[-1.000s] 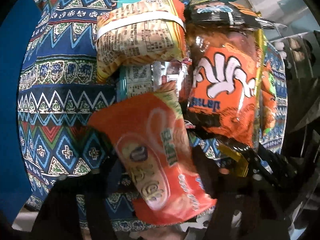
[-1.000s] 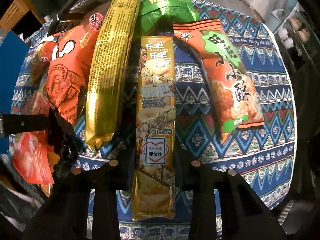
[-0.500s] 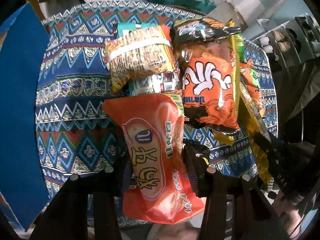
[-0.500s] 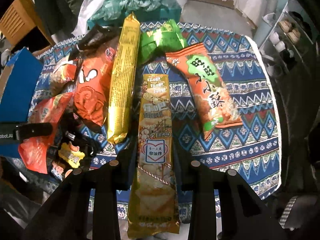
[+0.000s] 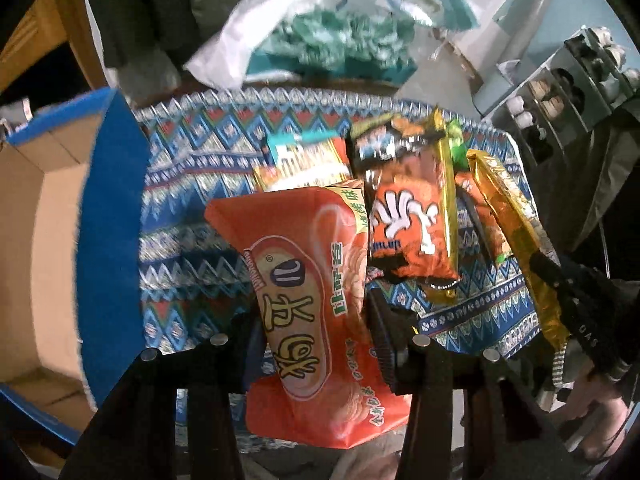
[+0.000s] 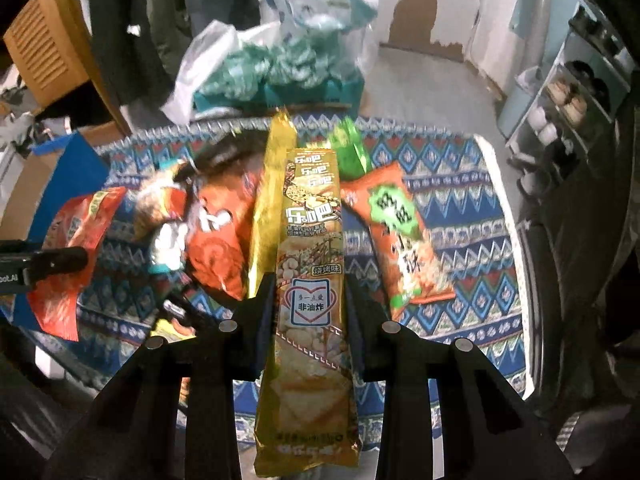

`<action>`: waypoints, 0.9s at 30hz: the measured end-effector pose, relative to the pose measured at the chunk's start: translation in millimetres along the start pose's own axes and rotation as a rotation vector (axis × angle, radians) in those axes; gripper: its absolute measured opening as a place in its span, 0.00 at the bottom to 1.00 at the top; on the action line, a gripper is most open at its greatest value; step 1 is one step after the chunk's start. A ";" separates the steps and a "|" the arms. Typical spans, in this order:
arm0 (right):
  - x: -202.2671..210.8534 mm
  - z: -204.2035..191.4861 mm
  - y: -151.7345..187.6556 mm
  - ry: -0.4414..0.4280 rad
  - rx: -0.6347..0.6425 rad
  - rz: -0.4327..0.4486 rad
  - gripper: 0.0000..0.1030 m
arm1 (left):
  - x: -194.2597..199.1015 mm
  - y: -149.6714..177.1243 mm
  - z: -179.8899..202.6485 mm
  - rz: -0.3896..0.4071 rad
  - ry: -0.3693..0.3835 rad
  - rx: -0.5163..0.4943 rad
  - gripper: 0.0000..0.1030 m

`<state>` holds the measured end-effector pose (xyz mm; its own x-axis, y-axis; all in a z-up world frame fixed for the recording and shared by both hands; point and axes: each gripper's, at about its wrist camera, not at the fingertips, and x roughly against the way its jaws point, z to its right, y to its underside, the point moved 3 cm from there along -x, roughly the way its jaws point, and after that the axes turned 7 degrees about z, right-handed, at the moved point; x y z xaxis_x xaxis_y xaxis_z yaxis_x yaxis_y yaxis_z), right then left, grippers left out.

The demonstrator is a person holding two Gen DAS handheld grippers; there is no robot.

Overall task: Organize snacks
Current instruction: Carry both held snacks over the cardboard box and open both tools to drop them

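Note:
My left gripper point(image 5: 316, 336) is shut on an orange-red snack bag point(image 5: 308, 312), which hangs above the patterned tablecloth point(image 5: 188, 236). My right gripper point(image 6: 310, 300) is shut on a long golden snack packet point(image 6: 310, 280), also lifted off the cloth. On the table lie an orange octopus-print bag point(image 5: 412, 220), a plain gold packet point(image 6: 272, 200), a green bag point(image 6: 350, 148) and an orange bag with a green label point(image 6: 404, 244). The right gripper with its golden packet point(image 5: 516, 232) shows at the right of the left wrist view.
An open cardboard box with blue flaps point(image 5: 44, 248) stands left of the table. Behind the table are a white plastic bag with teal contents point(image 6: 256, 68) and dark hanging clothes point(image 6: 120, 28). A shoe rack point(image 6: 568, 92) stands at the right. A person's hand point(image 5: 592, 396) shows at lower right.
Both grippers have risen with their packets, so the table looks smaller and the room behind it has come into view. The left jaws closed on the orange-red bag.

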<state>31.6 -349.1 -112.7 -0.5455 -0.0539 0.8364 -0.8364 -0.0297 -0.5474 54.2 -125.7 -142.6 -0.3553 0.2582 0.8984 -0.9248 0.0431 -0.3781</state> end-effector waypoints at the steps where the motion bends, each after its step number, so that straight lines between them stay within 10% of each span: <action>1: 3.9 -2.1 -3.9 -0.007 0.001 0.010 0.30 | 3.4 -2.1 -1.0 0.010 -0.002 -0.004 0.46; 27: 20.9 -146.2 -65.5 -0.207 0.164 0.070 0.30 | 92.3 -18.1 -99.9 0.227 -0.129 0.048 0.46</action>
<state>67.0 -202.4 -55.1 -0.5651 -0.2642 0.7816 -0.7676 -0.1789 -0.6154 51.8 -6.2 -75.2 -0.5661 0.1311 0.8139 -0.8236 -0.0486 -0.5650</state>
